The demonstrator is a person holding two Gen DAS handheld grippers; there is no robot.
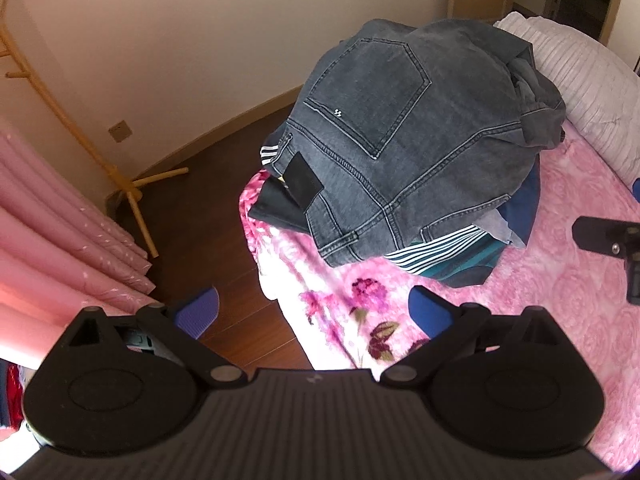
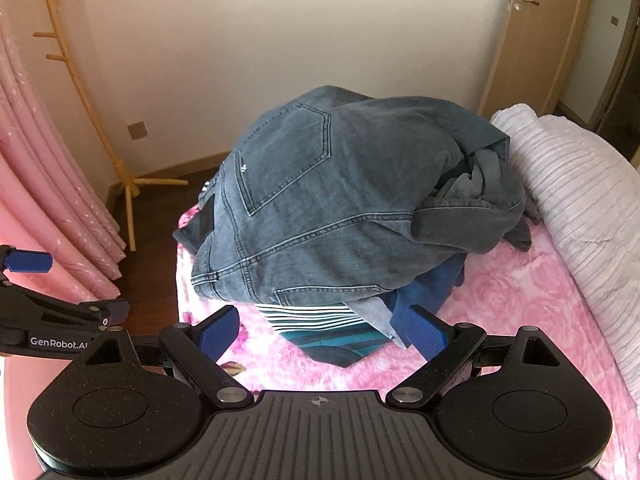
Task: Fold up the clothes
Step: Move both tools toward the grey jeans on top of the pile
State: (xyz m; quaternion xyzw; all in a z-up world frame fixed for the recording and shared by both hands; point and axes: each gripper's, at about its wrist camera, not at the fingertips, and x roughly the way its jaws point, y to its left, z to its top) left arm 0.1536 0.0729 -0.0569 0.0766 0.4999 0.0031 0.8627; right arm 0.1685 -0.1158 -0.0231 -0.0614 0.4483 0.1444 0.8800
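Here, both the left gripper [image 1: 314, 314] and right gripper [image 2: 320, 334] hold fingers apart and empty, grey jeans [image 2: 340, 208] heaped just ahead atop a clothes pile [image 2: 340, 332] at the bed [image 2: 520, 312] corner; tugging might topple garments floorward.

Black ribbed body, blue pads [image 2: 425, 334], silver pivots, "GenRobot.AI" lettering.

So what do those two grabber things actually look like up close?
Both are matte black plastic. The left gripper and right gripper each have a ribbed body, two round discs, hinged black link arms with silver pivot pins, and blue textured pads. White "GenRobot.AI" lettering marks the left one's side.
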